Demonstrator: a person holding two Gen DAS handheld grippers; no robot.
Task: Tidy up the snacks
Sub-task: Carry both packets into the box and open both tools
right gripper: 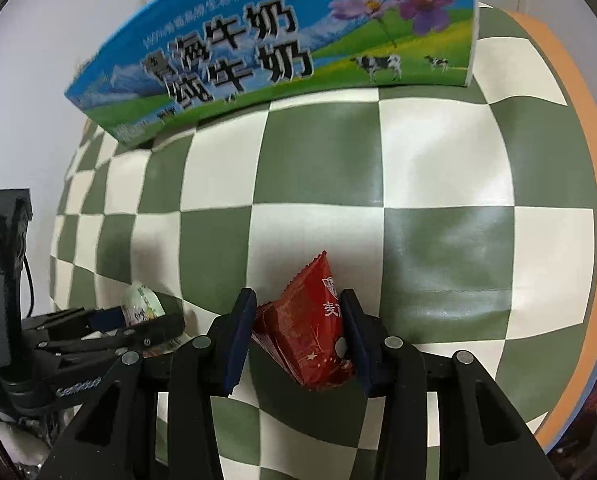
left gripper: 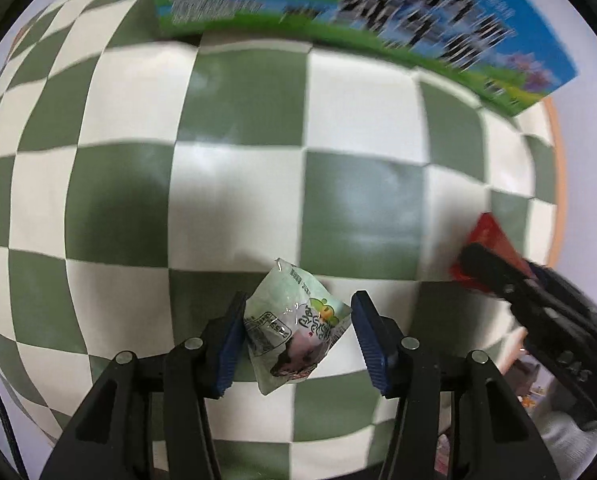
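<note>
My left gripper [left gripper: 298, 312] is shut on a pale green snack packet [left gripper: 294, 328], held above the green-and-white checkered tablecloth [left gripper: 238, 192]. My right gripper [right gripper: 298, 312] is shut on a red snack packet [right gripper: 310, 336], also above the cloth. In the left wrist view the right gripper with the red packet [left gripper: 492, 240] shows at the right. In the right wrist view the left gripper [right gripper: 110, 324] with the green packet [right gripper: 142, 304] shows at the lower left. A blue and green milk carton box [right gripper: 278, 44] stands at the far side of the table, also in the left wrist view [left gripper: 378, 20].
The table has an orange rim [right gripper: 594, 184] along its right edge. A white wall [right gripper: 26, 80] rises behind the box. A black mount with a cable [right gripper: 2, 232] sits at the far left of the right wrist view.
</note>
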